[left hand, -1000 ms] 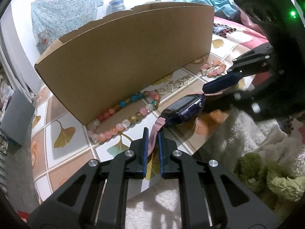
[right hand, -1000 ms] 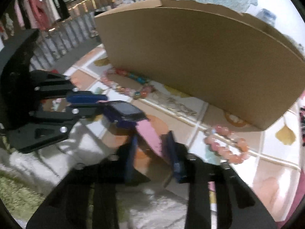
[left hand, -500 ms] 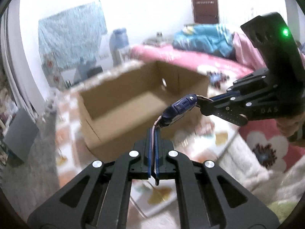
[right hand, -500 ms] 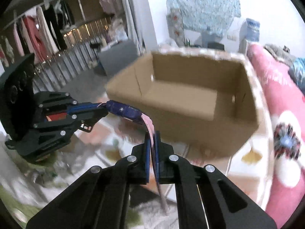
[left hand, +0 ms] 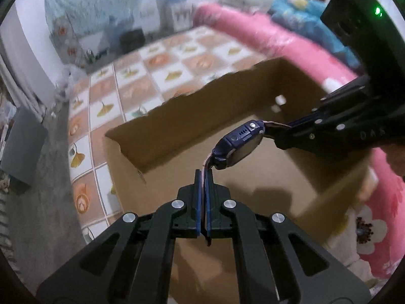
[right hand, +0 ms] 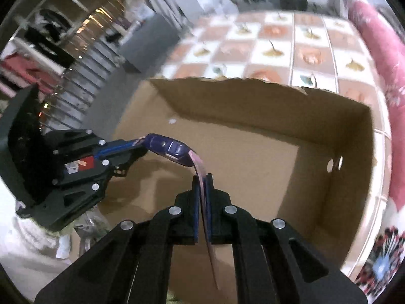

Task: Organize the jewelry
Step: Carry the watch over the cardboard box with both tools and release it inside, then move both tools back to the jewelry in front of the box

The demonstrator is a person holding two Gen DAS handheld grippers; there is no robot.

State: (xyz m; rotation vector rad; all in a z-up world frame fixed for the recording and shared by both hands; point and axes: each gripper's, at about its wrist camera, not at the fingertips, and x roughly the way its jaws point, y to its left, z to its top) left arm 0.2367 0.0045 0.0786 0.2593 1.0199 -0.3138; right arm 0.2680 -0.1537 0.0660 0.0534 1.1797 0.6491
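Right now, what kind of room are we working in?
Most likely a bedroom in a home. A pink flowered bedspread runs beside the cardboard box, which sits on a mat with a leaf-print tile pattern, and clothes hang on a rack in the background.

A dark blue watch (left hand: 238, 141) with a pink strap (right hand: 200, 169) hangs stretched at mid-frame over the open cardboard box (left hand: 253, 185), face tilted sideways, each strap end pinched in a claw. The box below looks bare inside, its rim ragged.
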